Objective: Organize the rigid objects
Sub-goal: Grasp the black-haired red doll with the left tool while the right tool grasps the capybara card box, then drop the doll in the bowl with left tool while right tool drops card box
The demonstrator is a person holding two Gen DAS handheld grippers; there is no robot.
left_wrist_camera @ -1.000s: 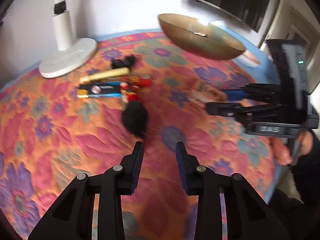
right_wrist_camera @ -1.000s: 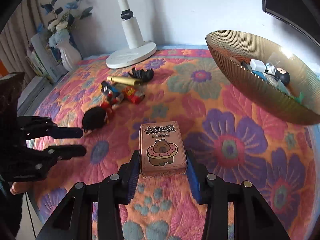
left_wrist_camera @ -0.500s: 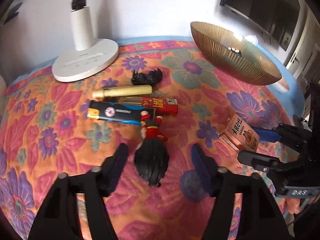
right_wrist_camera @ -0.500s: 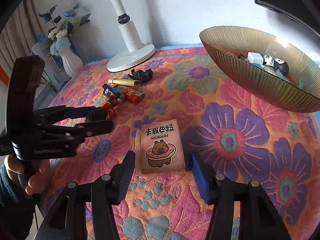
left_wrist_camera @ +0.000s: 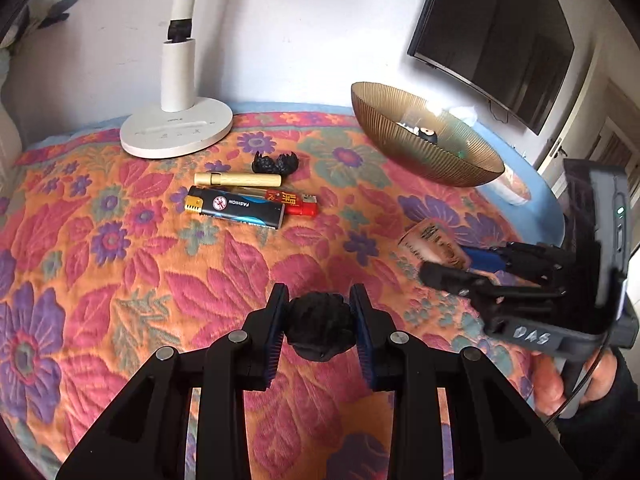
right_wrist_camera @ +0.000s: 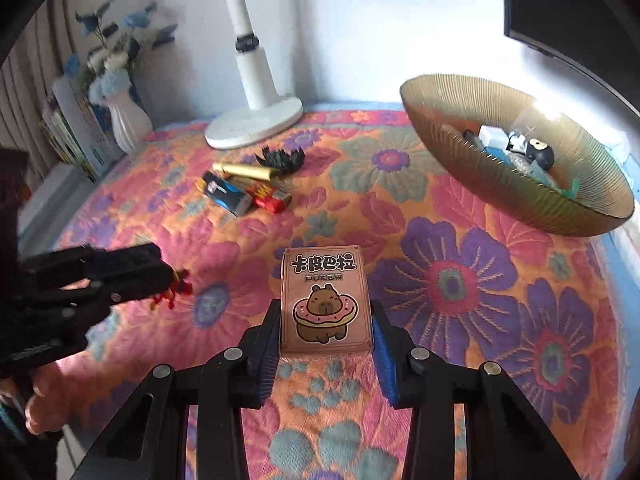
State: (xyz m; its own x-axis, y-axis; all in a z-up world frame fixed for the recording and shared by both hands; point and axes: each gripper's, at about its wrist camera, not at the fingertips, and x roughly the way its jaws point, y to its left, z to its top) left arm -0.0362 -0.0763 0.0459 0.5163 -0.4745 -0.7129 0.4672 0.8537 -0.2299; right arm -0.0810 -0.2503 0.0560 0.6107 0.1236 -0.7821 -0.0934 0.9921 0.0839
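Observation:
My left gripper (left_wrist_camera: pixel 319 298) has a black-haired toy figure (left_wrist_camera: pixel 320 332) between its blue pads, jaws closing and pressing on the hair, above the flowered cloth. In the right wrist view the toy's red feet (right_wrist_camera: pixel 172 294) stick out of the left gripper (right_wrist_camera: pixel 158 274). My right gripper (right_wrist_camera: pixel 327 314) is closing on a pink poker card box (right_wrist_camera: pixel 325 300) with a capybara picture, pads against both long sides. From the left wrist view that box (left_wrist_camera: pixel 434 240) looks tilted between the right fingers. A ribbed gold bowl (right_wrist_camera: pixel 516 196) holding several small items stands at the right.
A blue-black lighter (left_wrist_camera: pixel 236 210), a red lighter (left_wrist_camera: pixel 298 204), a gold tube (left_wrist_camera: pixel 238 179) and a small black figure (left_wrist_camera: pixel 276 163) lie together near the white lamp base (left_wrist_camera: pixel 176 132). A white vase (right_wrist_camera: pixel 124 120) with flowers stands far left. A person's hands hold both grippers.
The left gripper spread around the black-haired toy, then closed on it and raised it off the cloth. The right gripper opened briefly around the card box and closed on it again.

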